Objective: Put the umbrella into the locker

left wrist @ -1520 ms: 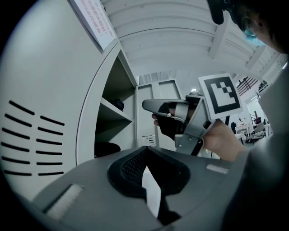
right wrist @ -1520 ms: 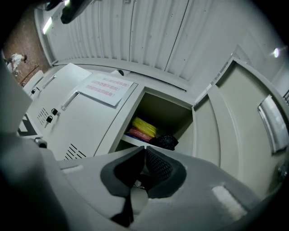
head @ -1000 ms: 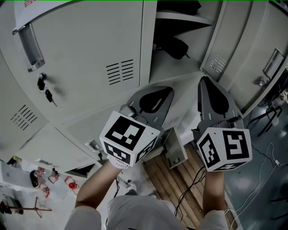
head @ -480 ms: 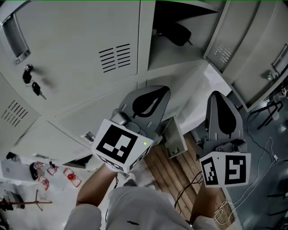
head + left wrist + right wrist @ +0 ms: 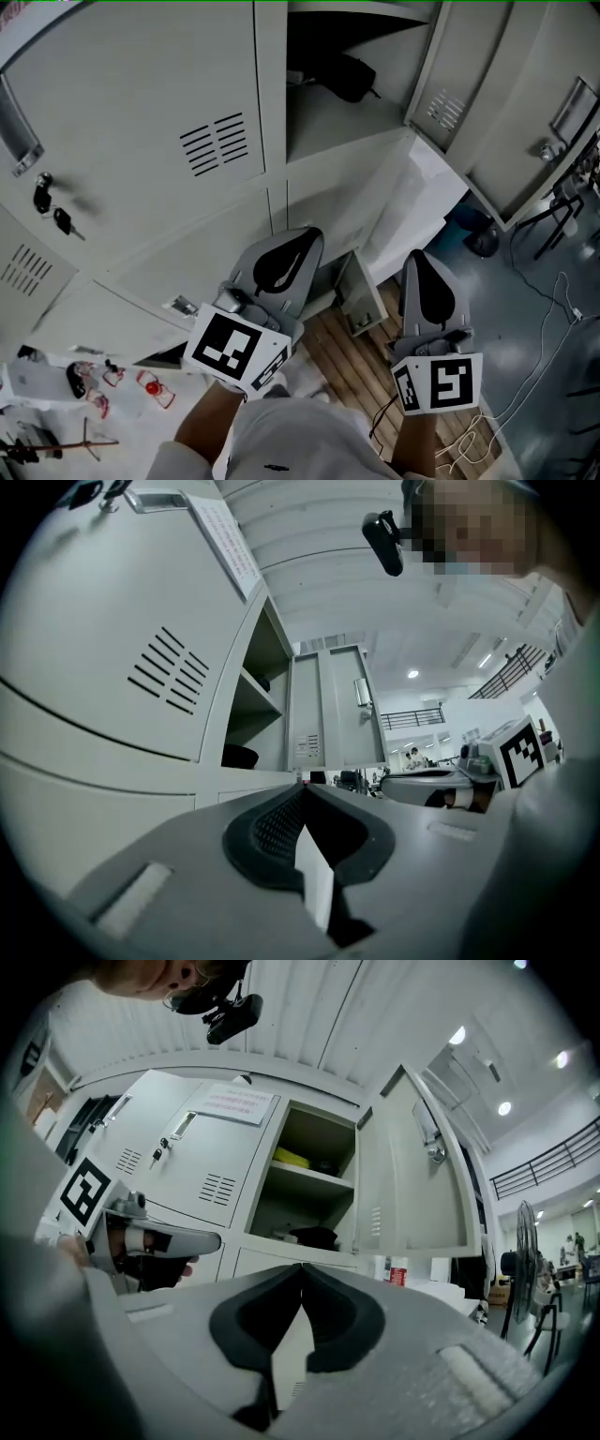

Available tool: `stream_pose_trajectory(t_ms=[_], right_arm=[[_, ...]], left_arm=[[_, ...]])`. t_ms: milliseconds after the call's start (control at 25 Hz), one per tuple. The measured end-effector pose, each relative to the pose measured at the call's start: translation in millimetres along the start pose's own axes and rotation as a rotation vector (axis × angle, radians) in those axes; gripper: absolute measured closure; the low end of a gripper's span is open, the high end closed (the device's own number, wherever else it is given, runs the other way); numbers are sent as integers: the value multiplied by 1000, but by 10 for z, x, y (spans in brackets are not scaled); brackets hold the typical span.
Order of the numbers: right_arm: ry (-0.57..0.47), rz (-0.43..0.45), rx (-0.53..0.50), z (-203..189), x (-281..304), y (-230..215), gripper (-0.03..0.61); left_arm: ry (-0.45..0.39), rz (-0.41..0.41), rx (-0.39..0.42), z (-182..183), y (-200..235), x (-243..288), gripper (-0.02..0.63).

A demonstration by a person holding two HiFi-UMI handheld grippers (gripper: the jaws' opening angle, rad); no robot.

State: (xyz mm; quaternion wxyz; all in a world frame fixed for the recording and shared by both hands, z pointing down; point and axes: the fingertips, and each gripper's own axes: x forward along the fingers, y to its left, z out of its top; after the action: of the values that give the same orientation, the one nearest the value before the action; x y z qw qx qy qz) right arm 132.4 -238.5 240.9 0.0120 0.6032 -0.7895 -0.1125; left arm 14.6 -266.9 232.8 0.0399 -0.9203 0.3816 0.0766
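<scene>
Head view content is taken from the left: two keys point(image 5: 42, 192) are seen hanging at the lock of a closed grey door, and one block of vent slots point(image 5: 215, 143) is cut into that door. Below it, the left gripper point(image 5: 309, 234) is held level in front of the cabinet, with one marker cube point(image 5: 234, 349) at its near end. In the left gripper view its two jaws are pressed together at the tips, and nothing is caught between them. One slatted wooden board point(image 5: 349, 364) is seen on the floor between the two grippers. Above, one compartment of the locker point(image 5: 328, 122) is left open, and the umbrella point(image 5: 342, 75), a black folded bundle, is laid on its lower shelf, well apart from both grippers. In the right gripper view one yellow thing point(image 5: 292, 1158) is seen on the shelf above it. The right gripper point(image 5: 415, 255) is held beside the left one, a second marker cube point(image 5: 438, 382) at its near end. Its two jaws are likewise closed tip to tip on nothing. At the far right the open door point(image 5: 448, 84) is swung outward.
</scene>
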Motion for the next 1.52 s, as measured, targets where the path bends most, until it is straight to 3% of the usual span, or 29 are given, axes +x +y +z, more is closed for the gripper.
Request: stream_pose_trajectory(t_ms=[360, 800, 1520], right_arm=[[-23, -32, -32, -83, -199, -54, 586], [24, -36, 8, -292, -297, -48, 586], [35, -12, 41, -386, -284, 69, 586]], left_arm=[[35, 4, -64, -359, -77, -187, 595], [11, 15, -135, -559, -175, -389, 595], [12, 30, -126, -580, -159, -442, 595]])
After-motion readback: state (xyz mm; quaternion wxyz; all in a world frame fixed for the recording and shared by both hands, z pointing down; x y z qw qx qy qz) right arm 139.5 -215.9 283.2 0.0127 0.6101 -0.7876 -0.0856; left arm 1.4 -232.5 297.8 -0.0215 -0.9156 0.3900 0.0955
